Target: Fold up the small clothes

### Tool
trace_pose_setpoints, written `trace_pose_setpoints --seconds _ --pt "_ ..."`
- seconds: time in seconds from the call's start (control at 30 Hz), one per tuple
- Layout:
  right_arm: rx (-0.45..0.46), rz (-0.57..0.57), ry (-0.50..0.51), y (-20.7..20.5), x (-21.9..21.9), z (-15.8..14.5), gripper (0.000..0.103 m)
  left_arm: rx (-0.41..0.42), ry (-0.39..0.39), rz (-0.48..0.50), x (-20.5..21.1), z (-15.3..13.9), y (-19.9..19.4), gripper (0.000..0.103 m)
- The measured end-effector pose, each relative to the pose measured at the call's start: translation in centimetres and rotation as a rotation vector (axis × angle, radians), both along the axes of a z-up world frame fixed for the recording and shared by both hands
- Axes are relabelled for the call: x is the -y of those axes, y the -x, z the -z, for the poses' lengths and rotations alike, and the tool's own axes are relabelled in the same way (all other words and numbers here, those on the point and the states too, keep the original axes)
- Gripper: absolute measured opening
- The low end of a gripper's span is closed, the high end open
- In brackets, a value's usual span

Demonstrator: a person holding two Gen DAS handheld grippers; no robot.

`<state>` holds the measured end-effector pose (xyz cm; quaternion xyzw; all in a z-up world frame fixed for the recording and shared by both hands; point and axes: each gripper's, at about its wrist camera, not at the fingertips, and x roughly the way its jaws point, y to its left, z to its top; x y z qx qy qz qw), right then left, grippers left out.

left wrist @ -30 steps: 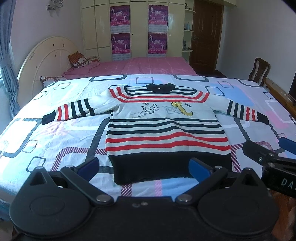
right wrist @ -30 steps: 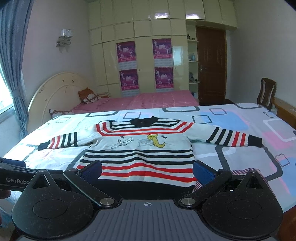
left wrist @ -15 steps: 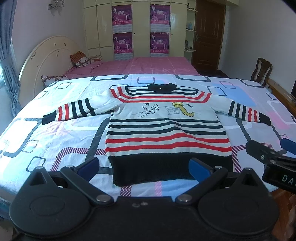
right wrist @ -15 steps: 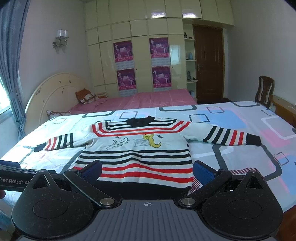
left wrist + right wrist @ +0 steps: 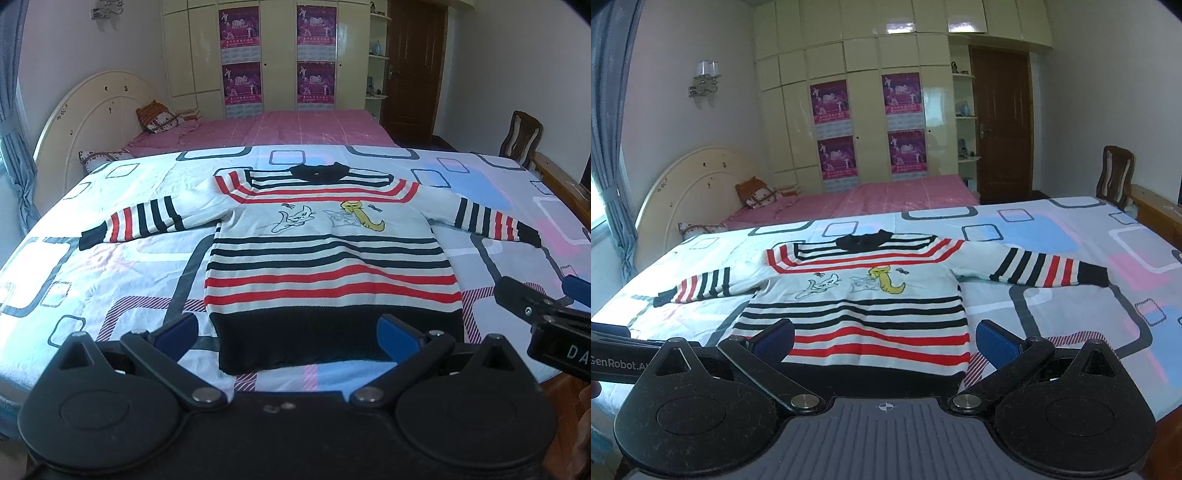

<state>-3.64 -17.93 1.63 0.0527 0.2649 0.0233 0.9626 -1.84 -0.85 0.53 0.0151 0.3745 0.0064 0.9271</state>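
Sweater (image 5: 328,254) flat on bed (image 5: 110,258), sleeves out, hem nearest. L gripper (image 5: 288,332) & R gripper (image 5: 884,341) both spread, empty, above hem. Next: pinch sleeve cuffs cleanly, one layer, fold inward w/o bunching.

Your left hand-held gripper (image 5: 286,334) is matte black: two round hubs, angled link bars with silver pivot screws, blue finger pads (image 5: 397,334). Your right hand-held gripper (image 5: 884,341) matches it, adding a ribbed grey centre plate with a crosshair mark. White lettering marks each side.
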Motion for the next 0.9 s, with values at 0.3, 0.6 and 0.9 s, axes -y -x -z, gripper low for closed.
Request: trace_pose_setpoints --seconds 0.3,0.6,0.9 --pt "-0.002 0.0 0.0 -0.1 0.1 0.1 0.103 -0.005 0.004 -0.004 0.2 0.2 -0.3 0.103" --pt "-0.008 0.002 -0.001 -0.5 0.2 0.3 0.103 -0.007 0.004 -0.005 0.2 0.3 -0.5 0.103" --pt "-0.017 0.0 0.002 -1.2 0.0 0.8 0.103 -0.017 0.011 -0.014 -0.6 0.7 -1.1 0.103"
